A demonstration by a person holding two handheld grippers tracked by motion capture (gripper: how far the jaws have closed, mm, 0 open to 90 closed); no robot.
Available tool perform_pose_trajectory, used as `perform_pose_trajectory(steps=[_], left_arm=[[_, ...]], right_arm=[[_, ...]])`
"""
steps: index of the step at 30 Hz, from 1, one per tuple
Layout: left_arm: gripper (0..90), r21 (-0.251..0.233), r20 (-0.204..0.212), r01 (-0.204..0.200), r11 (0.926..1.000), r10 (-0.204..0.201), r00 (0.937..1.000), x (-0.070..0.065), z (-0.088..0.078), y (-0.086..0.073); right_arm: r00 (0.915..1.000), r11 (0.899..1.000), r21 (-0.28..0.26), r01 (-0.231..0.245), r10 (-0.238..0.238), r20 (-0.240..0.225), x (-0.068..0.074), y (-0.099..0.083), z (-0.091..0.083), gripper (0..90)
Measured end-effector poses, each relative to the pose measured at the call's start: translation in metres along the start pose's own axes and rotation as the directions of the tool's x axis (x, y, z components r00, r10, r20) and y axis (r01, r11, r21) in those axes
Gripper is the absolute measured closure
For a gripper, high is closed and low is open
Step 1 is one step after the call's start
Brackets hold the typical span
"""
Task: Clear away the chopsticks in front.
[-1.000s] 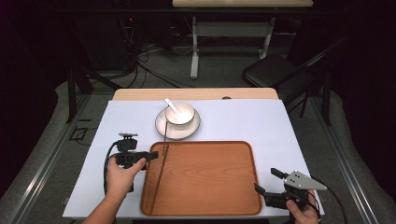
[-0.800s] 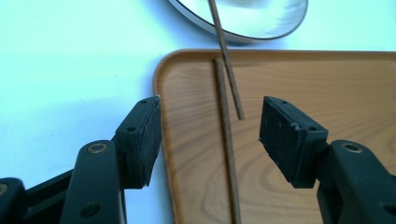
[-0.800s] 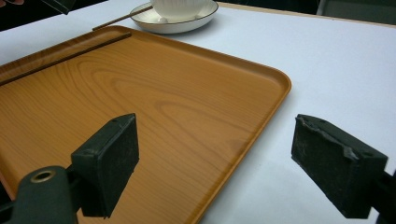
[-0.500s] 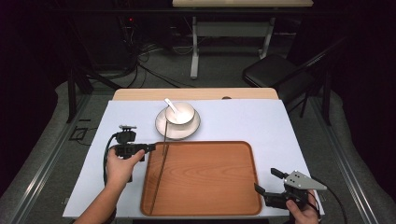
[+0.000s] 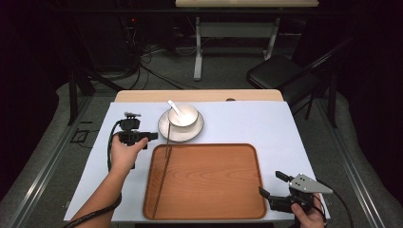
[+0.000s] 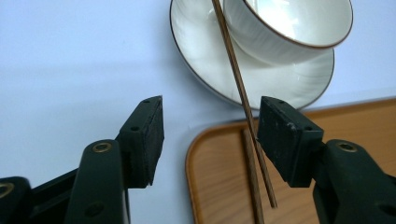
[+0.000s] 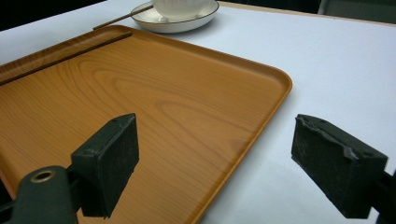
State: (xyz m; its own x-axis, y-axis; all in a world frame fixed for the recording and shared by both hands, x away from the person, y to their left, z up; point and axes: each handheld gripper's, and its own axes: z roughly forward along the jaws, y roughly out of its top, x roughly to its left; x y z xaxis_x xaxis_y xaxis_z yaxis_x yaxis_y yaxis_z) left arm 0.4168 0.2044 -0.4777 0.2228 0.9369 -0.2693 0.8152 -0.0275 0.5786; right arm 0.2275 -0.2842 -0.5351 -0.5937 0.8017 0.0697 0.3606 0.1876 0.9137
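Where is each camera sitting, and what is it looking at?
High view: above the table, looking forward and down; both forearms, left gripper and right gripper show.
Left gripper view: on that gripper, facing the bowl, plate, chopsticks; its open jaws show.
Right gripper view: facing across the tray; open jaws show.
All share the tray.

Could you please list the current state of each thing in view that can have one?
Left gripper: open, holding nothing, aimed at the saucer's edge.
Right gripper: open, over the tray's corner.
Tray: flat on the table, with chopsticks along its left side.
Chopsticks: one lies in the tray, one leans up onto the saucer.
Bowl: upright on the saucer, spoon inside.
Saucer: flat, beyond the tray.
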Motion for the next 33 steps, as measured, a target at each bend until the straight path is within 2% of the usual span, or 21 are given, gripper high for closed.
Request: perform_pose_trajectory(steps=[6,10,13,25,33], left_arm=[[46.3,0.009,0.012,0.01,0.9999,-0.01,0.9999,-0.001,0.01,0.013],[52.1,0.018,0.005,0.016,0.9997,-0.016,0.9999,-0.004,0.02,0.018],[56.7,0.018,0.019,0.022,0.9996,-0.023,0.9996,-0.006,0.025,0.021],[65.1,0.051,0.036,0.035,0.9981,-0.037,0.9987,-0.014,0.047,0.023],[66.7,0.07,0.04,0.037,0.9968,-0.04,0.9984,-0.017,0.058,0.023]], right_arm=[[1.0,1.0,0.0,0.0,0.0,-0.002,0.0,0.0,0.0,14.9],[1.0,1.0,-0.002,-0.002,0.002,-0.002,-0.001,0.0,0.0,14.9],[1.0,1.0,-0.003,0.0,0.0,-0.002,-0.001,0.0,-0.001,14.9],[1.0,1.0,-0.005,-0.004,0.004,-0.003,-0.002,0.0,-0.001,14.9],[1.0,1.0,-0.005,-0.003,0.003,-0.004,-0.002,0.0,-0.001,14.9]])
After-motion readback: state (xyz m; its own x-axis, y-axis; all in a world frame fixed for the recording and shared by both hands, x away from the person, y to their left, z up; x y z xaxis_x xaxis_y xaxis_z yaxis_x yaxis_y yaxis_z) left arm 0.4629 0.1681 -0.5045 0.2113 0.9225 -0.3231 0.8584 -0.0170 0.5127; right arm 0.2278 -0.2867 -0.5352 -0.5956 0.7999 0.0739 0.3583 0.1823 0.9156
